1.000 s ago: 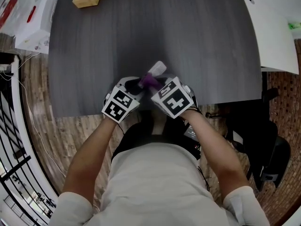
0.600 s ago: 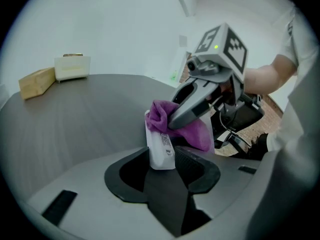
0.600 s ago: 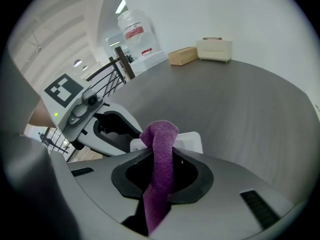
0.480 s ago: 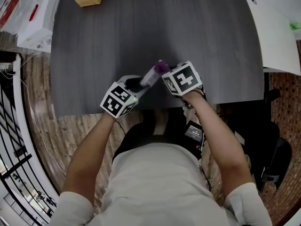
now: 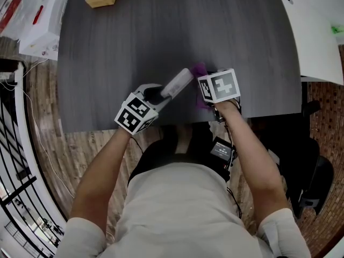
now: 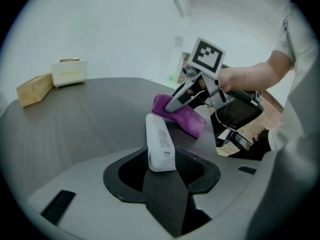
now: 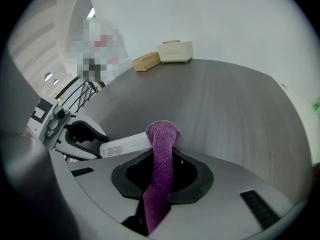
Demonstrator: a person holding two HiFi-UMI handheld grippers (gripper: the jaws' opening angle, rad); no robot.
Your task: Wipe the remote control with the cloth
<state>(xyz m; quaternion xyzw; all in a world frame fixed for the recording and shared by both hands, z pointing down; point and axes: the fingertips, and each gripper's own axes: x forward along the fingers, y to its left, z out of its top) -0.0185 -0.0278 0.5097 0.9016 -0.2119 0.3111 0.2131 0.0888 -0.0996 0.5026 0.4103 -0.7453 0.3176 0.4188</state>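
remote control: white, gripped in left gripper jaws, over desk near edge; label unreadable
cloth: purple, clenched in right gripper jaws

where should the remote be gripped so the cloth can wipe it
Grip the remote by its near short end, across the narrow width, coming from the person's side, as the left gripper does. It is a long slim bar pointing away over the table, so an end grip leaves most of its length free for the cloth.
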